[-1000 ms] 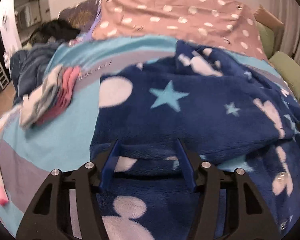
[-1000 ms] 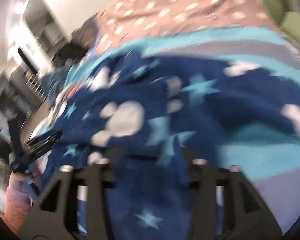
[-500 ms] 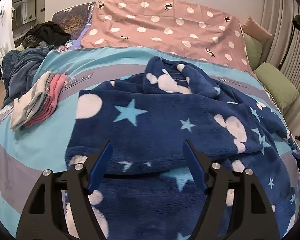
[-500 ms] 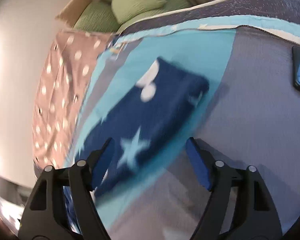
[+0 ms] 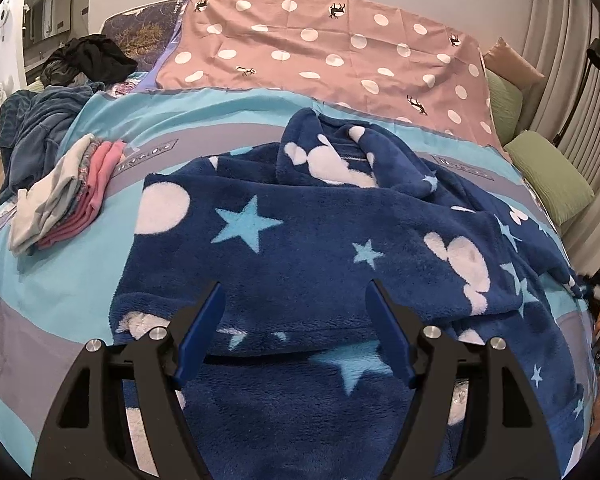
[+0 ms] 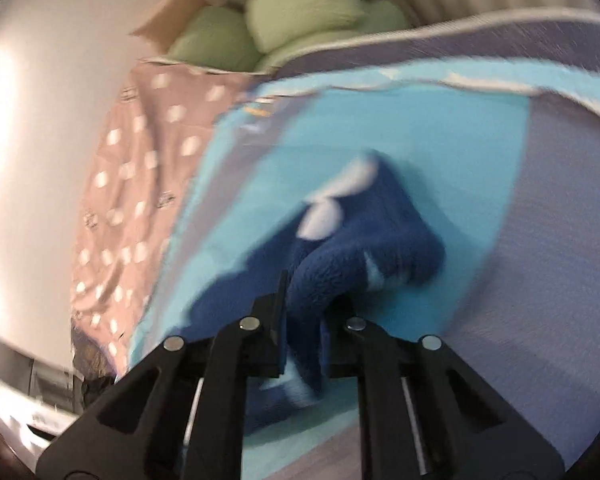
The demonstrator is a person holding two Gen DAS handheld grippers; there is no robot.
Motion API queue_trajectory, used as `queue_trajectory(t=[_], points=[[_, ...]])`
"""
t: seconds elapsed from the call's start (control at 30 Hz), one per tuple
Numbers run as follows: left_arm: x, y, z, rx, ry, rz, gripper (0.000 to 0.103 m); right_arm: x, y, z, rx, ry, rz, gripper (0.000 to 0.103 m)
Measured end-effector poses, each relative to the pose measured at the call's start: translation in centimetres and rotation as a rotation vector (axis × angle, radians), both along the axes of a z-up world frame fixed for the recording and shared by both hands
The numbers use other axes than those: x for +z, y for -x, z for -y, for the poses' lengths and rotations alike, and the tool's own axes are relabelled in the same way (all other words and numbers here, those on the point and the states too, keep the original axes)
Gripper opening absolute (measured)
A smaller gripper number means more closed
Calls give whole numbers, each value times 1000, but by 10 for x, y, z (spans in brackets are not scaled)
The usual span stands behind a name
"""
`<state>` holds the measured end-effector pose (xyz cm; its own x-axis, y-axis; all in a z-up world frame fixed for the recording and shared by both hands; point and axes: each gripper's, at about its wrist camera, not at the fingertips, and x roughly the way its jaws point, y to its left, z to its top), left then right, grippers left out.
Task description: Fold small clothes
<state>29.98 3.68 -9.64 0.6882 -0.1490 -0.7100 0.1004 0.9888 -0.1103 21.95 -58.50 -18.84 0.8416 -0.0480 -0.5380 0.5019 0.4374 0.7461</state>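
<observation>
Bedspread (image 5: pixel 100 264): we see turquoise and grey bands across the bed.
Dotted sheet (image 5: pixel 320 52): we see pink cloth with white dots, lying beyond the bedspread, against the wall.
Green pillows (image 5: pixel 548 176): we see them at the bed's right edge, near the curtain.
Black clothing heap (image 5: pixel 88 58): we find it at the far left corner.
Floor lamp (image 5: pixel 596 56): we see it before the curtain.

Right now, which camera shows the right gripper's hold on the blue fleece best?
The right wrist view: the right gripper is shut on a bunched fold of the blue fleece, though blurred. The left wrist view shows only the spread fleece.
</observation>
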Motion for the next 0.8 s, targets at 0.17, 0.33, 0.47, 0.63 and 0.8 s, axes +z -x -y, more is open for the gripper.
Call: queue_trajectory(t=[0.17,0.33,0.47,0.63,0.8], points=[[-7,-4,-3,-38,56,-29,78,59,-32,-72,211,113,113,12],[-12,-10,-6,-61,129,-59,78,97,-66,-170,451,151,216,12],[-8,-12,-11,-79,218,-64,78,109,-96,-257,676,170,249,12],[-5,-16,-15,-122,341,-77,78,91,-111,-347,919,211,195,11],[-7,-27,-11,-174,473,-124,78,65,-98,-385,1027,361,126,12]])
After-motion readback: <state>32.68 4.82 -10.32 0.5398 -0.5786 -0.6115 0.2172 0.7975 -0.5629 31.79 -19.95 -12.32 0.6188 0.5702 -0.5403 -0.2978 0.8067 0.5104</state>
